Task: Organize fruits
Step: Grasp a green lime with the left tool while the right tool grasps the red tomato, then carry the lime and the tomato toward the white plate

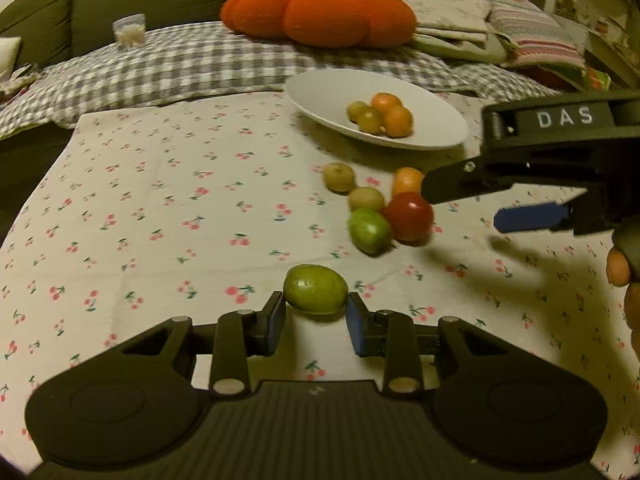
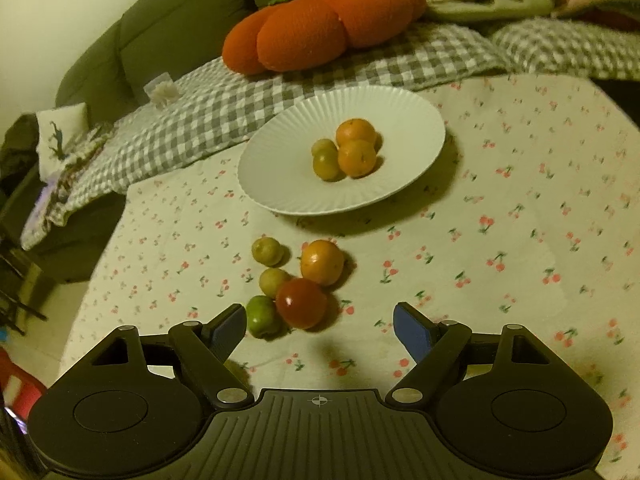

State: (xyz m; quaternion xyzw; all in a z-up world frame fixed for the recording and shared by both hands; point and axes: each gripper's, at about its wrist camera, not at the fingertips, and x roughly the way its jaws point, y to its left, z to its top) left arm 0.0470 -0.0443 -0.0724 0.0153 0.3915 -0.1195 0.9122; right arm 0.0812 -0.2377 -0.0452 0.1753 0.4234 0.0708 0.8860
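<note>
One green fruit [image 1: 315,289] pinched btwn left tongs [image 1: 316,316].

hand-held gripper [image 2: 320,330]: jaws wide apart, nothing between them
plate [image 2: 280,184]: two oranges, two green fruits
desk [image 2: 500,200]: five loose fruits near the plate

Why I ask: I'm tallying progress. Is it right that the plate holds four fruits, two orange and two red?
Not quite. The plate holds four fruits, but two are orange and two yellow-green, not red. The right wrist view shows it.
</note>
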